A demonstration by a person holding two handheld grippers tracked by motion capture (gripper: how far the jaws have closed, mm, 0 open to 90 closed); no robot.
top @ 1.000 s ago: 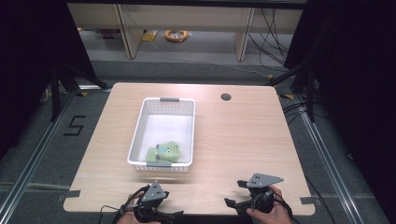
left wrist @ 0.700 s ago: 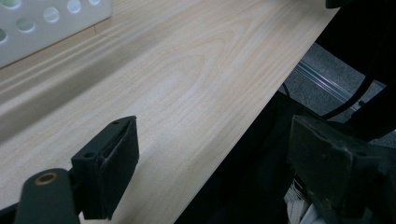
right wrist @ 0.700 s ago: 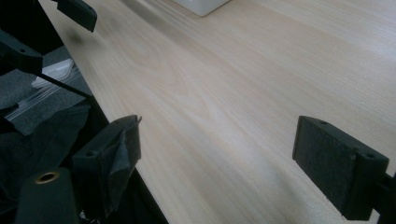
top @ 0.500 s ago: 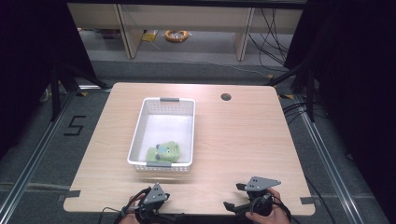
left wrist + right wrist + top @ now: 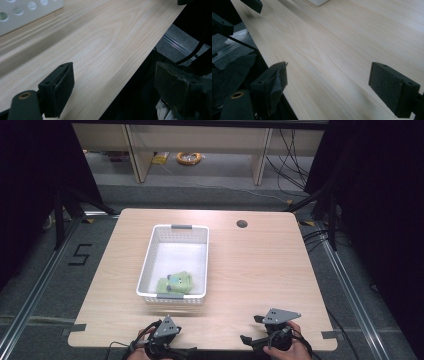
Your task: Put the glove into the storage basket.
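— Where are the two grippers, left first?

— The left gripper [image 5: 150, 336] sits at the near edge of the table [image 5: 260, 270], toward its left corner, in the person's hand. In the left gripper view its jaws stand wide apart with nothing between them: one jaw is over the wood, the other past the table's edge, over the dark floor.

— And the basket?

— The white basket [image 5: 147, 265] stands left of the table's middle, well ahead of the left gripper and apart from it. Its perforated wall [image 5: 27, 12] shows at the top left of the left gripper view. A green toy [image 5: 174, 282] lies inside, at the near end, close to the near wall.

— The right one?

— The right gripper [image 5: 255, 332] is at the near edge too, right of the middle, its grey plate on top. Its jaws are spread wide and hold nothing; in the right gripper view bare wood lies between them, and a corner of the basket [image 5: 318, 2] shows at the top.

— So the toy?

— It lies ahead of both, nearer the left gripper, touched by neither.
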